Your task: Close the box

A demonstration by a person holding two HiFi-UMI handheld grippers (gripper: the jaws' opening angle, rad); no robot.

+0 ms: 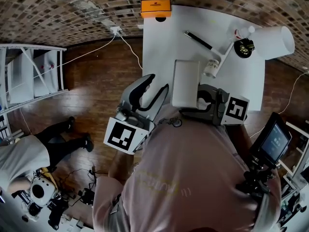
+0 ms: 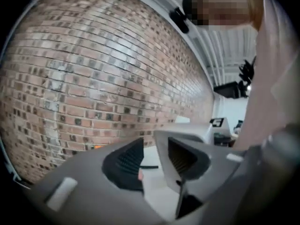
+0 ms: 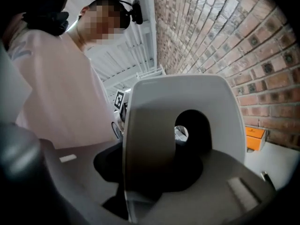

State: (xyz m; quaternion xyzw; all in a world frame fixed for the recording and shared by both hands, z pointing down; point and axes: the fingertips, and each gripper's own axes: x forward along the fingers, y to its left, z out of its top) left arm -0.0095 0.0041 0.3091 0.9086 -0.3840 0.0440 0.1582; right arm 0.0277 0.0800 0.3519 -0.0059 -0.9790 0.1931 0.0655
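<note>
Your surface [image 1: 159,47] is white and the box [image 1: 186,83] a pale grey-white. At the far edge, the case [image 1: 155,7] is orange. The wall [image 2: 93,78] shows red-brown brickwork, the floor [image 1: 96,76] dark brown wood. Your shirt [image 1: 193,168] is pale pink.

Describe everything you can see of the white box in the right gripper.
The white box looks like smooth, matte card or plastic, with flat panels and slightly rounded corners. In the right gripper view, one face has an arched cut-out. The box sits over the near edge of the white table, and the right gripper is shut on it.
</note>
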